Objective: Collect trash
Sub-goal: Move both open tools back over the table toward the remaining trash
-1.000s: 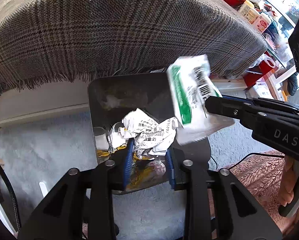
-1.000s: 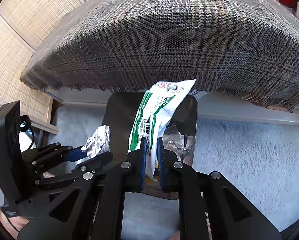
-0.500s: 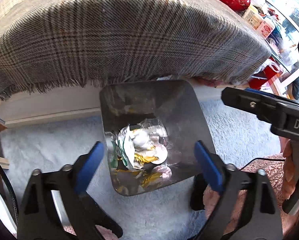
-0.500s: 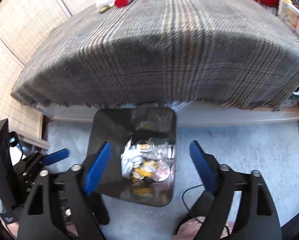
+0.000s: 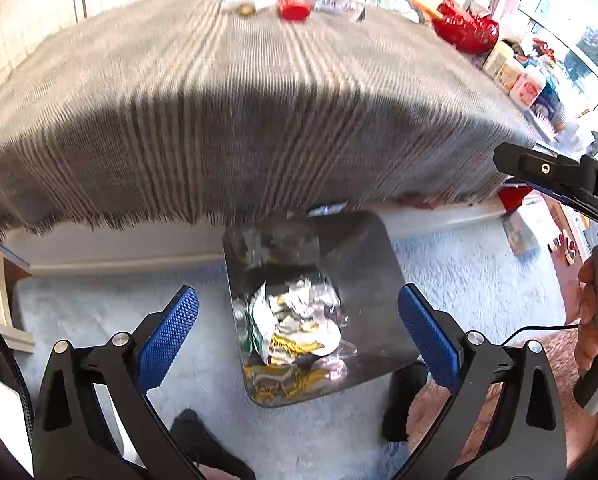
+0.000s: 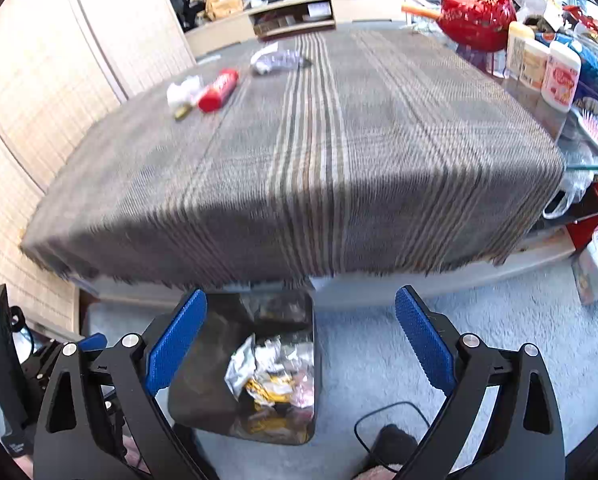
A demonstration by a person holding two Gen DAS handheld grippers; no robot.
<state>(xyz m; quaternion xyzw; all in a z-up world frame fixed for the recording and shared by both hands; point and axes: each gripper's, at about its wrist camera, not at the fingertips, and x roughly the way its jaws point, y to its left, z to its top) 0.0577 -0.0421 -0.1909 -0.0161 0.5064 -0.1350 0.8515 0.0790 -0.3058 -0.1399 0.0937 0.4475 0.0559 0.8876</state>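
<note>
Left wrist view: left gripper [image 5: 297, 320] now spread wide and empty, its crumpled paper dropped into the bin [image 5: 373, 252] among the trash [image 5: 295, 328] on the carpet. Right wrist view: right gripper [image 6: 301, 338] wide open too, green packet gone; red tube [image 6: 218, 90] waits on the table [image 6: 339, 140].

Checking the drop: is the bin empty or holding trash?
Holding trash: crumpled wrappers lie inside the bin; both grippers, left and right, are open and empty.
</note>
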